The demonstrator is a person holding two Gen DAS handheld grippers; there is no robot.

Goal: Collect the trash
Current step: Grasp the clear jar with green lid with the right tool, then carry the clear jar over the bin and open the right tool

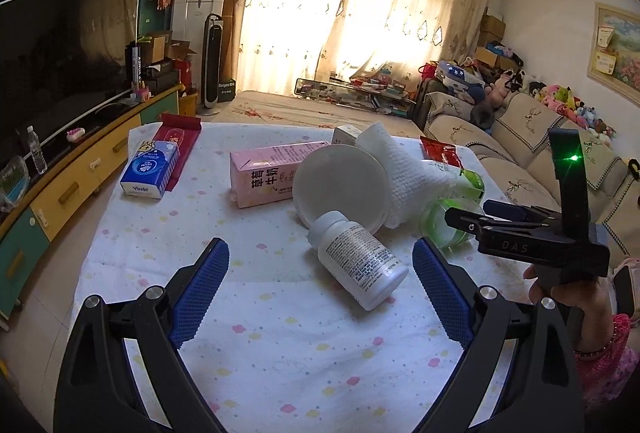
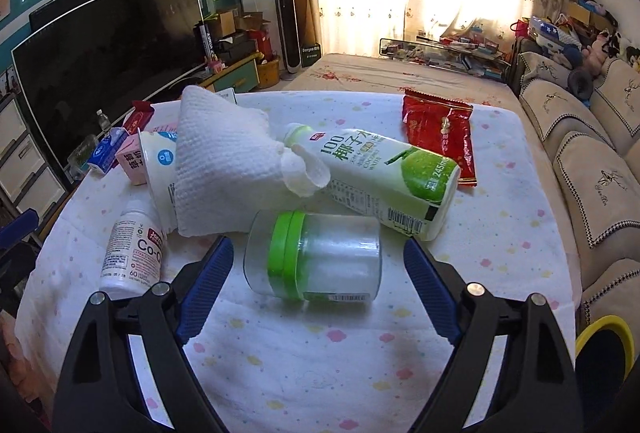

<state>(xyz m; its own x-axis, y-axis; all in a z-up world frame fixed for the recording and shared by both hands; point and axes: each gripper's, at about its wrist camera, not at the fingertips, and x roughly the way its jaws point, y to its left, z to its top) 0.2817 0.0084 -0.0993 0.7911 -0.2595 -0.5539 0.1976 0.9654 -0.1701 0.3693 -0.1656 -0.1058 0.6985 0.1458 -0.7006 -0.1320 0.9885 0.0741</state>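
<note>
On the dotted cloth, a white pill bottle lies on its side between the spread fingers of my left gripper, which is open; the pads do not touch it. My right gripper is open too, and a clear jar with a green lid lies between its blue pads without contact. Behind the jar are a coconut water bottle, a crumpled paper towel, a white tub and a red packet. A pink milk carton and a blue tissue pack lie further left.
A yellow-rimmed bin shows at the table's right edge. A TV on a low cabinet runs along the left, and a sofa along the right. A hand holds the right gripper beside the jar.
</note>
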